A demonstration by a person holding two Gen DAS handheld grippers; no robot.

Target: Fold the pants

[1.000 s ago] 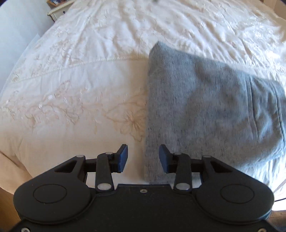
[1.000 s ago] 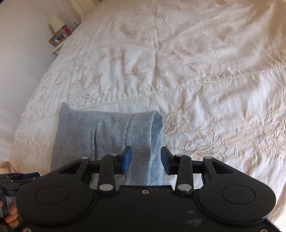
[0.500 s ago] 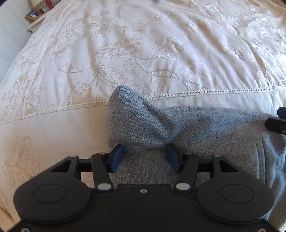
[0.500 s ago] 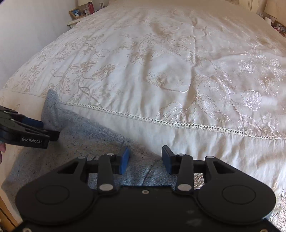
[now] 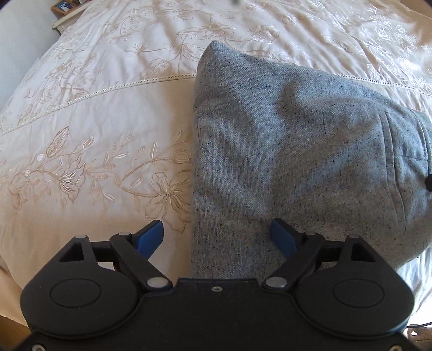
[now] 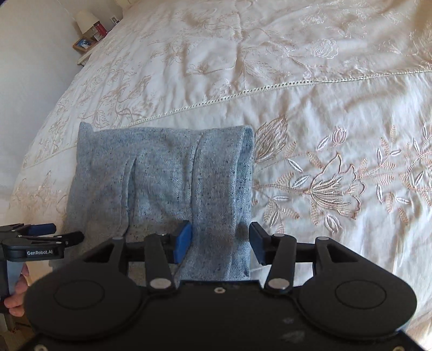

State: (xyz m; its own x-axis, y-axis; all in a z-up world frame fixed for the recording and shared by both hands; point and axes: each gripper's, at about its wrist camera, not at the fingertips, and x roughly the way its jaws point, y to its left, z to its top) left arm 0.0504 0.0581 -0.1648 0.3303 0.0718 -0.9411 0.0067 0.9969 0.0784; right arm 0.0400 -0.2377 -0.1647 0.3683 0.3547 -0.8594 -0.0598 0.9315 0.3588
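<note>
Folded grey-blue pants (image 5: 291, 151) lie flat on the embroidered cream bedspread (image 5: 94, 129). My left gripper (image 5: 217, 237) hangs over their near left corner. Its jaws are opening wide, with the cloth edge between the blue pads and neither pad pressing on it. In the right wrist view the pants (image 6: 162, 183) show a seam and a folded right edge. Above that edge my right gripper (image 6: 220, 241) is also opening, the fold lying loose between its pads. The left gripper (image 6: 67, 232) shows at the far left, held by a hand (image 6: 16, 297).
A bedside table with a lamp (image 6: 86, 20) and a framed picture (image 6: 83, 43) stands by the white wall at the back left. The bedspread (image 6: 310, 81) stretches far beyond the pants and to their right. The bed's near edge falls away at lower left.
Half a second ago both grippers were low over the pants with bunched cloth between their jaws. Now they sit further back, the jaws stand wider and the pants lie flat.
</note>
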